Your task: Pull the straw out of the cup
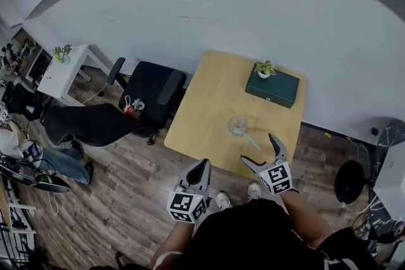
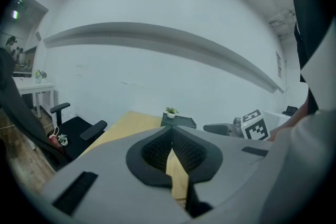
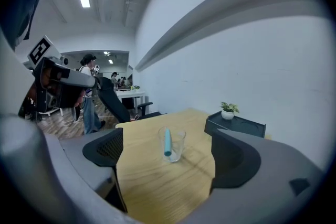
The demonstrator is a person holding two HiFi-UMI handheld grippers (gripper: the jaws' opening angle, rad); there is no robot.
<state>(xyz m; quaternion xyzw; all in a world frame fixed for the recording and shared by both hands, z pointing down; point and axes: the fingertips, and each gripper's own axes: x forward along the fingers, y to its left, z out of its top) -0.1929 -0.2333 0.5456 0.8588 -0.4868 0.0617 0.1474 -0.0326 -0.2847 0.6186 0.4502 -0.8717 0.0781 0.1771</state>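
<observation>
The cup [image 3: 179, 145] stood on the surface [image 1: 209, 104], the straw [image 3: 167, 142] leaning inside. Near it the right claw [image 1: 257, 148] gaped wide, empty. The left claw [image 1: 201, 165] was closed on nothing.

**Camera Placement**

Head view: high above, facing steeply down on the table [image 1: 209, 104]. Left gripper view: low at the table's near edge, facing across it toward the wall [image 2: 157, 71]. Right gripper view: close over the tabletop, facing the cup [image 3: 171, 144]. All three share the table and the dark box [image 1: 273, 87].
</observation>
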